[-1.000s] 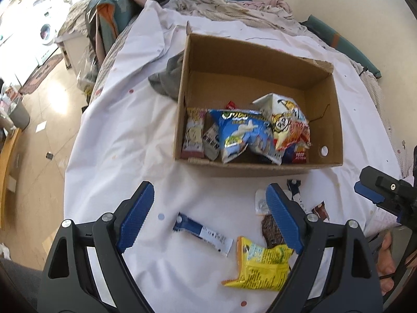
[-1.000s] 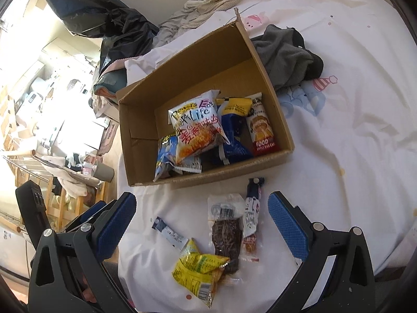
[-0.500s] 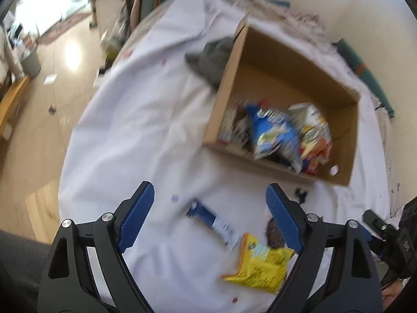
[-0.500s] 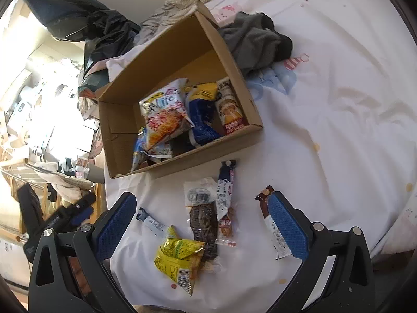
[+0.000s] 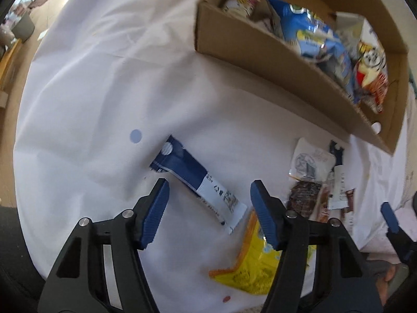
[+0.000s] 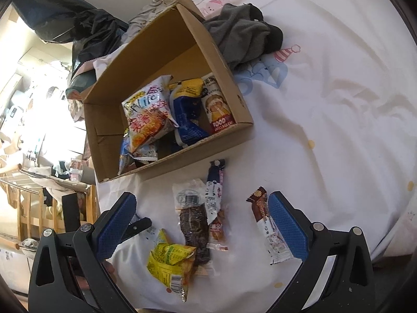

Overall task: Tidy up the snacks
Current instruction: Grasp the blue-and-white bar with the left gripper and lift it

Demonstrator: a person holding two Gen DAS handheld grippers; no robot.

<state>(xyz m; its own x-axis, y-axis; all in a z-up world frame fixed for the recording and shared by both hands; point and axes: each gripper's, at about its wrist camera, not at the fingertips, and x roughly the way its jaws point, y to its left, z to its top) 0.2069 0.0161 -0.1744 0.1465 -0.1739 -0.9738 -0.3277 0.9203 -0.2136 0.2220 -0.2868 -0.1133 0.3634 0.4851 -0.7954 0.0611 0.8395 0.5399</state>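
1. My left gripper (image 5: pixel 208 206) fingers have just been narrowing and are straddling the blue-and-white snack bar (image 5: pixel 198 180), pads not touching it yet, because it lies flat on the white sheet (image 5: pixel 91 83).
2. My right gripper (image 6: pixel 203 224) is hovering spread wide, gripping nothing, over the dark jerky packet (image 6: pixel 194 224) and yellow packet (image 6: pixel 169 263).
3. I am keeping both near the cardboard box (image 6: pixel 229 83), where sorted snacks are already lying.

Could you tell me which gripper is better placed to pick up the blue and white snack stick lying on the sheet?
Left. The left gripper straddles the blue and white stick, jaws just closing, not yet touching. The right gripper hovers over other packets.
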